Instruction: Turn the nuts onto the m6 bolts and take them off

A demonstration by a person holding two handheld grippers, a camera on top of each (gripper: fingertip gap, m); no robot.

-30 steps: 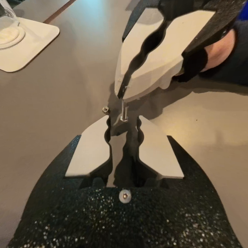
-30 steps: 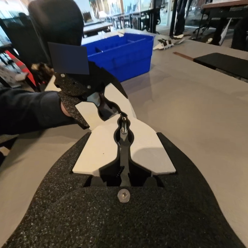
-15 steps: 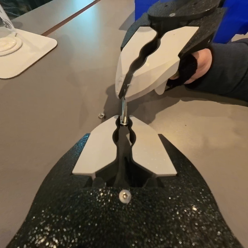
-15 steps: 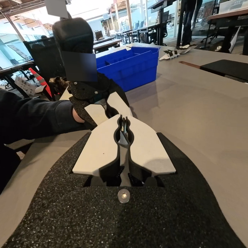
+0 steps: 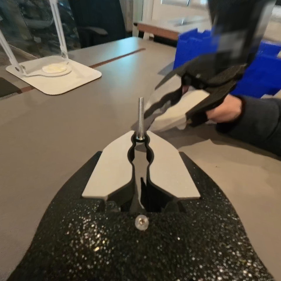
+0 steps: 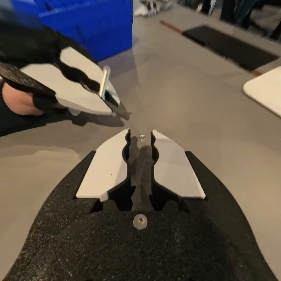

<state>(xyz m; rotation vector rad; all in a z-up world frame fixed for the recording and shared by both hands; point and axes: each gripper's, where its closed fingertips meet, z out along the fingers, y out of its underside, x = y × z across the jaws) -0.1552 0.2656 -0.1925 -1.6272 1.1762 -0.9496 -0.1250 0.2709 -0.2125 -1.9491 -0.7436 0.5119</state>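
My left gripper (image 5: 140, 136) is shut on the lower end of a long threaded silver bolt (image 5: 140, 115), which stands upright out of its tips. The right wrist view shows the same gripper (image 6: 114, 104) at the left, above the table, with the bolt (image 6: 104, 82) in it. My right gripper (image 6: 141, 131) is open and empty, low over the grey table (image 6: 182, 121). A small loose nut (image 6: 142, 136) lies on the table between its fingertips. In the left wrist view the right gripper (image 5: 146, 116) is blurred, just right of the bolt.
A blue bin (image 5: 258, 68) stands at the back; it also shows in the right wrist view (image 6: 91, 22). A white base plate with a clear stand (image 5: 60, 80) sits on the far side. A black mat (image 6: 228, 45) lies farther off. A person's hand (image 5: 225, 111) holds the right gripper. The gap from one gripper's tips to the other's is roughly 4 cm.
My left gripper closed on the bolt's lower end and lifted it. My right gripper let go of the bolt, opened, and moved down to the loose nut.
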